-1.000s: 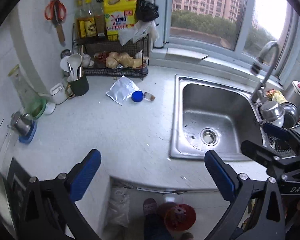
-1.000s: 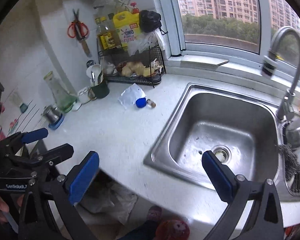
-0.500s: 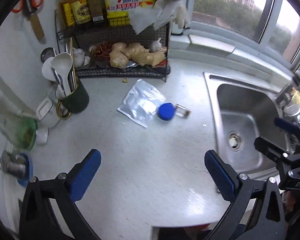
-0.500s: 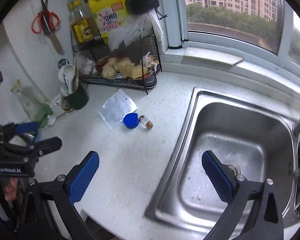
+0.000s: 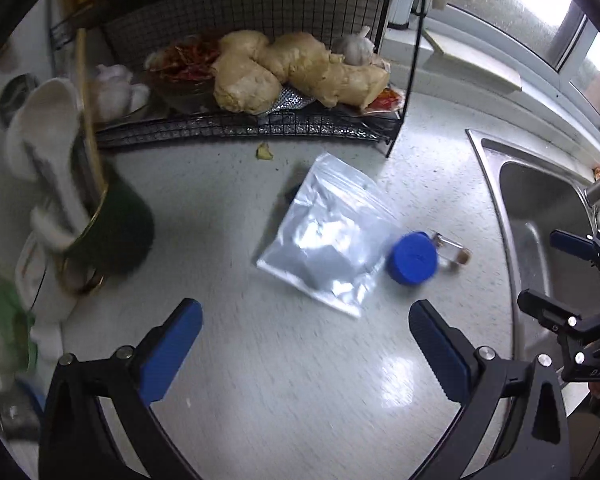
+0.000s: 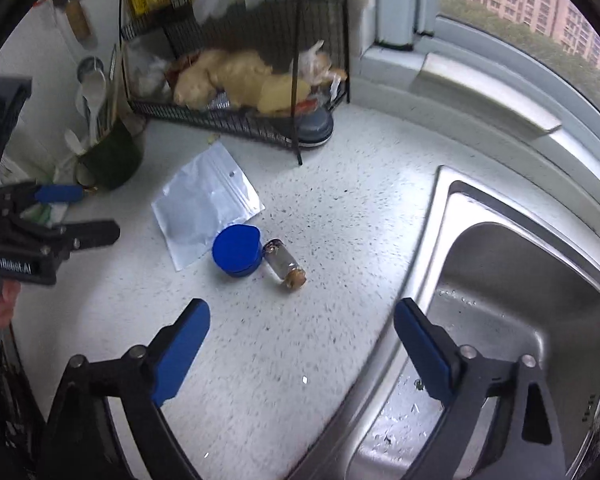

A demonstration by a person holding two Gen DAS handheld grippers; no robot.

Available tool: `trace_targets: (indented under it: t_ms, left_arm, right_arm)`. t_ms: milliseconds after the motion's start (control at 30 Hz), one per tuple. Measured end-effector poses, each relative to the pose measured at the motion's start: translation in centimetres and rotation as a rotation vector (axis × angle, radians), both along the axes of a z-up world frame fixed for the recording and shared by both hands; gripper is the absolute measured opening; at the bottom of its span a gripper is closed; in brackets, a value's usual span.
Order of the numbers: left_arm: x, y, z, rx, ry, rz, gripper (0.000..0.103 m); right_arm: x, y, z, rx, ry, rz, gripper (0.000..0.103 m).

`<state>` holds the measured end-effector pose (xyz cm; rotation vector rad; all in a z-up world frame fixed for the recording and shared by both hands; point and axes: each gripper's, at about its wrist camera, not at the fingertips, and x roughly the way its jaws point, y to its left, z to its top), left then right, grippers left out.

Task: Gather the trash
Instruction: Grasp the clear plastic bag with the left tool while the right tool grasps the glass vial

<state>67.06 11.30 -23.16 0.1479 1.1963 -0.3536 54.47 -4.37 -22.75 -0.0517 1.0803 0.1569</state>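
White speckled countertop [image 6: 340, 208], glossy, hard. On it a flat silvery zip bag [image 5: 324, 232], rectangular, crinkled foil look, lying just in front of the black wire rack [image 5: 260, 128]. Touching the bag's corner on the sink side: a round blue plastic cap [image 5: 412, 258], matte. Just beside the cap, a small clear glass vial [image 6: 284, 266] on its side, cork end pointing away from the cap (contact between the two is hard to judge).

Stainless sink [image 6: 520, 300] well to the side of the bag, smooth steel, wet specks in the basin. Rack holds knobbly ginger root [image 5: 296, 68], garlic, red chillies. Dark green mug [image 5: 116, 236] with gold rim, stuffed with white spoons and a wooden stick, sits on the far side of the bag from the sink. A tiny yellowish scrap [image 5: 264, 152] lies between rack and bag. Nothing stands between the grippers and the bag, cap or vial.

Left gripper [image 5: 304, 334] tilts steeply down over the counter near the bag, blue pads spread wide, nothing held. Right gripper [image 6: 302, 336] also angled steeply down, near the vial and sink edge, jaws wide but closing, with nothing between them. A fingertip shows behind the left gripper in the right wrist view.
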Motion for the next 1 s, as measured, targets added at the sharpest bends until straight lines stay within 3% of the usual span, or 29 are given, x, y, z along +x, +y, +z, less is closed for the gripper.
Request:
trace_targets:
  t_ms: [200, 367, 533, 700, 800, 867, 1000]
  left_arm:
    - [3.6, 0.1, -2.7, 0.015, 0.023, -0.058, 0.102]
    - [5.4, -0.4, -4.2, 0.004, 0.041, -0.148, 0.102]
    - [6.5, -0.6, -4.9, -0.01, 0.042, -0.257, 0.102]
    - [7.0, -0.5, -5.6, -0.024, 0.054, -0.285, 0.102]
    - [6.8, -0.7, -6.2, -0.035, 0.069, -0.308, 0.094]
    - [6.6, -0.8, -6.5, -0.033, 0.076, -0.315, 0.087]
    - [6.0, -1.5, -6.8, -0.046, 0.096, -0.342, 0.073]
  right_arm:
    - [2.3, 0.4, -1.2, 0.019, 0.014, 0.033, 0.091]
    - [4.0, 0.4, -3.6, -0.007, 0.067, 0.101, 0.077]
    - [4.7, 0.5, -5.1, -0.016, 0.098, 0.159, 0.072]
    - [5.0, 0.4, -5.9, -0.018, 0.095, 0.178, 0.068]
    - [5.3, 0.9, -6.2, -0.032, 0.092, 0.191, 0.063]
    - [5.3, 1.2, -6.0, -0.034, 0.085, 0.208, 0.053]
    - [5.4, 1.7, -5.9, -0.051, 0.076, 0.231, 0.048]
